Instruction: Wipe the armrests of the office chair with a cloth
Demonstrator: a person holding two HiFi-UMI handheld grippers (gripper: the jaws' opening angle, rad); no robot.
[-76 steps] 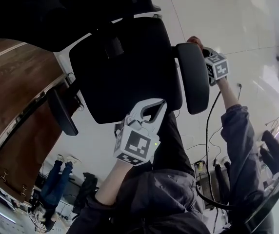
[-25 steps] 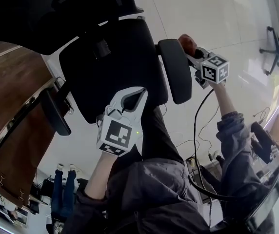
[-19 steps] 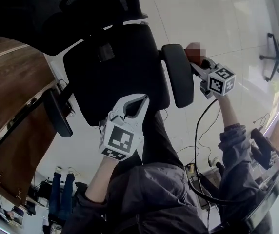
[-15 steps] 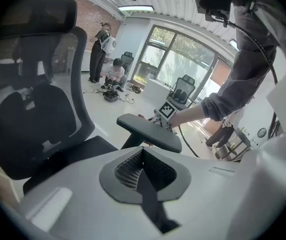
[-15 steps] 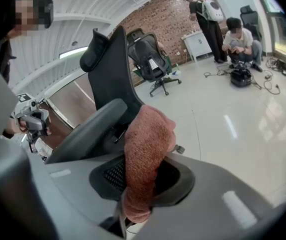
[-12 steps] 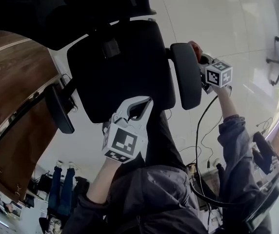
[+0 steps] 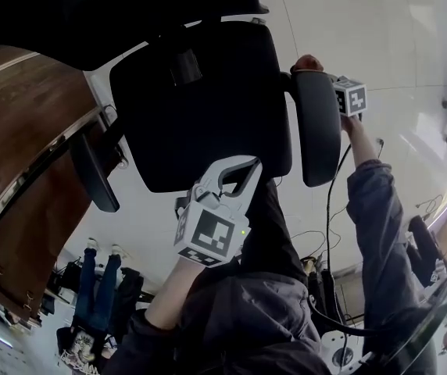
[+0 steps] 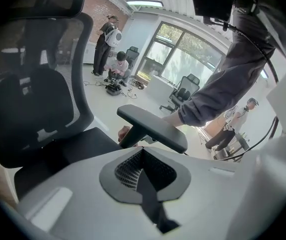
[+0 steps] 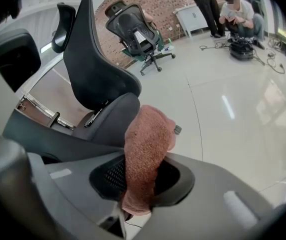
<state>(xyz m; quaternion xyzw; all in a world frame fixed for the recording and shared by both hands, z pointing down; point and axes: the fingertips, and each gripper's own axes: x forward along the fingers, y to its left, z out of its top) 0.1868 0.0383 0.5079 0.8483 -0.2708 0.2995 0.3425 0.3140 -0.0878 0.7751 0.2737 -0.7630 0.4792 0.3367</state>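
The black office chair's seat (image 7: 200, 108) fills the middle of the head view, with its right armrest (image 7: 317, 127) and left armrest (image 7: 94, 174) on either side. My right gripper (image 7: 325, 76) is shut on a reddish-brown cloth (image 7: 309, 61) at the far end of the right armrest's outer side. In the right gripper view the cloth (image 9: 145, 154) hangs folded between the jaws of that gripper (image 9: 143, 184), beside the armrest (image 9: 48, 139). My left gripper (image 7: 241, 172) is shut and holds nothing, near the seat's front edge. Its own view looks past the left gripper (image 8: 144, 169) at the right armrest (image 8: 153, 129).
A wooden desk (image 7: 20, 155) stands left of the chair. Cables (image 7: 329, 233) trail over the glossy white floor. Other office chairs (image 9: 135, 29) and people (image 9: 235, 9) are further off in the room, in front of a brick wall and windows.
My right gripper has kept the cloth at the far end of the right armrest and drawn closer against it. The left gripper stays shut near the seat front.
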